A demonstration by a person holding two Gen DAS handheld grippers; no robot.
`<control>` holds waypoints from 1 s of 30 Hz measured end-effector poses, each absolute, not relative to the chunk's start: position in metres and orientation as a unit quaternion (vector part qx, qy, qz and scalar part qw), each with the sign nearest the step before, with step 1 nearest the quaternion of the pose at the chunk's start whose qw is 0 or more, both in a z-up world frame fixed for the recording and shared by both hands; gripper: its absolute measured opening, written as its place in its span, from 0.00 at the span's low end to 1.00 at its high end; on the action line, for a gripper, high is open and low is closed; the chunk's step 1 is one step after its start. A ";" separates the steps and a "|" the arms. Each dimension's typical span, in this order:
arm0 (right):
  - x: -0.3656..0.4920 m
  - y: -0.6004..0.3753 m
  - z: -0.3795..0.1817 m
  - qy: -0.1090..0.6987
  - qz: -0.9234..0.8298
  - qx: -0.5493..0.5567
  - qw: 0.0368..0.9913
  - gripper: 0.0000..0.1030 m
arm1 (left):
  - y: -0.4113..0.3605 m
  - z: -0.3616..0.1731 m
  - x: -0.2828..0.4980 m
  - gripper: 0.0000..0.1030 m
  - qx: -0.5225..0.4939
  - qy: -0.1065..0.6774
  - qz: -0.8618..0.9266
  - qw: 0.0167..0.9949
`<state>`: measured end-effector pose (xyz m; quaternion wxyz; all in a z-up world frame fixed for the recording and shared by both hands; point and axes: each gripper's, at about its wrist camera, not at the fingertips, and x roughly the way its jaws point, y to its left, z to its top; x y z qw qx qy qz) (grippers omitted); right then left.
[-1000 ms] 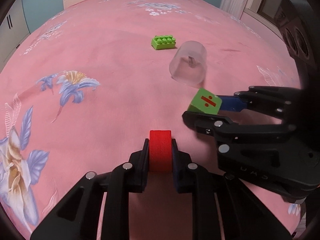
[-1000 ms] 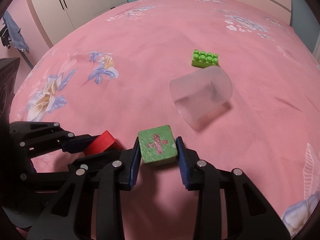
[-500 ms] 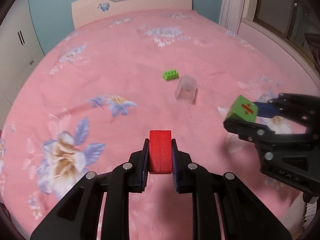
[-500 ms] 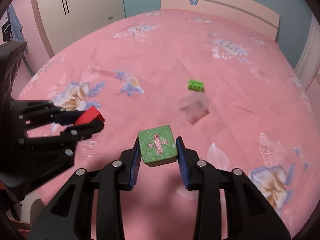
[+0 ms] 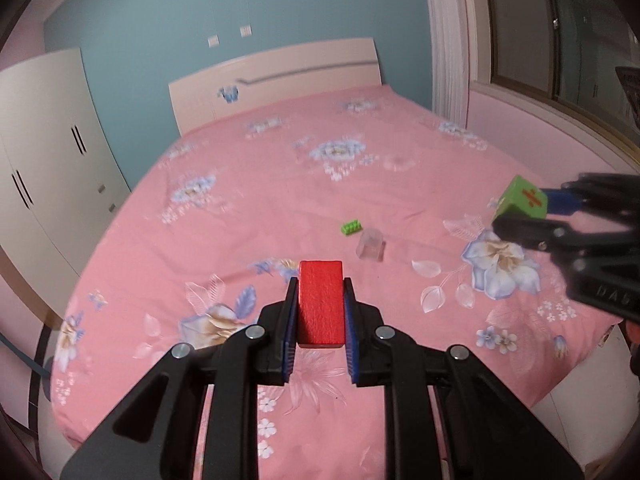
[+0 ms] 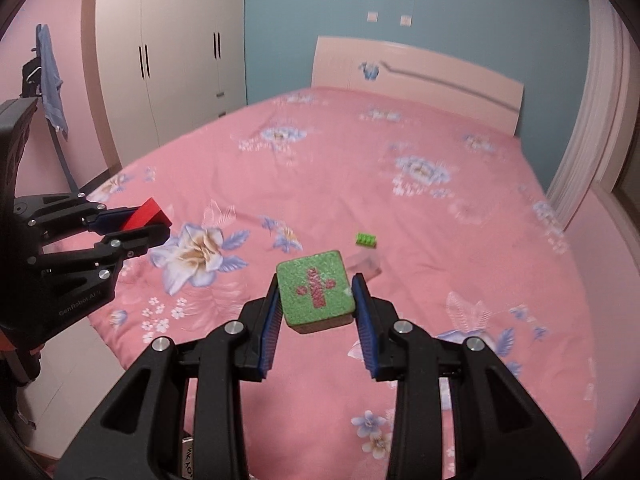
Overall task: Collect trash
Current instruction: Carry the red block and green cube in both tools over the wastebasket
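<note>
My left gripper (image 5: 320, 286) is shut on a flat red block (image 5: 321, 304), held high above the pink bed. My right gripper (image 6: 317, 284) is shut on a green cube (image 6: 316, 291) with a red division sign on its face. Each gripper shows in the other's view: the right gripper (image 5: 516, 216) with the green cube (image 5: 522, 202) at the right, the left gripper (image 6: 156, 224) with the red block (image 6: 146, 214) at the left. Far below on the bed lie a green studded brick (image 5: 351, 227) (image 6: 366, 239) and a clear plastic cup (image 5: 371, 245) (image 6: 365, 266) on its side.
The pink floral bedspread (image 5: 248, 216) fills most of both views, with its headboard (image 5: 276, 80) against a teal wall. A white wardrobe (image 6: 172, 60) stands left of the bed, a window ledge (image 5: 540, 120) to the right. A blue cloth (image 6: 50, 76) hangs at far left.
Both grippers have risen well above the bed and pulled back, each keeping its block. The brick and the cup now look small and far; the wall, wardrobe and headboard have come into view.
</note>
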<state>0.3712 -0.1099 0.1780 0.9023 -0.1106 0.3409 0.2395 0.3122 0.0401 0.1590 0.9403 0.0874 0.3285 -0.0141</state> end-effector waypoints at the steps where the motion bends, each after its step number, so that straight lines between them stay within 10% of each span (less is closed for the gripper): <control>1: 0.363 -0.112 0.188 0.334 0.240 -0.110 0.905 0.34 | 0.039 0.167 0.304 0.22 0.090 0.321 -0.012 0.943; 30: 0.196 -0.127 0.266 0.258 0.251 -0.147 0.921 0.34 | 0.014 0.225 0.163 0.22 0.116 0.258 -0.009 0.959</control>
